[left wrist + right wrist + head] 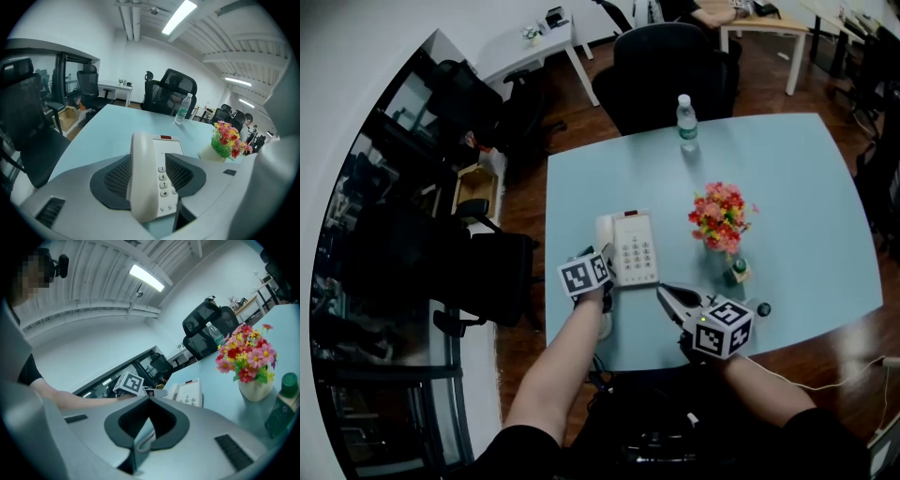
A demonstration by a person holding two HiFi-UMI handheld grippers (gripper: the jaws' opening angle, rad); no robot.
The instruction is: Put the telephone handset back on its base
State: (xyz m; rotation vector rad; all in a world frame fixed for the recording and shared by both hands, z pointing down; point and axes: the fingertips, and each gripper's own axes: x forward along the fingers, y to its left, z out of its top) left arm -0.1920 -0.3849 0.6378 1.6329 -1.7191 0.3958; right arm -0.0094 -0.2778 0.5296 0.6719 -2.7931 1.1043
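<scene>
A white telephone base point(637, 249) with a keypad sits on the pale blue table point(787, 178). Its white handset point(603, 234) lies along the base's left side. In the left gripper view the handset point(143, 183) stands between the wide jaws of my left gripper point(148, 161); keypad shows between it and the right pad point(183, 171), so the pads are not pressing. A coiled cord point(148, 438) shows past my right gripper point(149, 402), whose jaws meet at the tips with nothing held. In the head view my left gripper point(604, 260) is at the handset's near end, my right gripper point(666, 292) right of it.
A pot of red and yellow flowers point(719, 219) stands right of the phone, a small green-capped bottle point(737, 270) beside it. A water bottle point(686, 122) is at the far edge, with a black office chair point(670, 66) behind. More chairs stand left of the table.
</scene>
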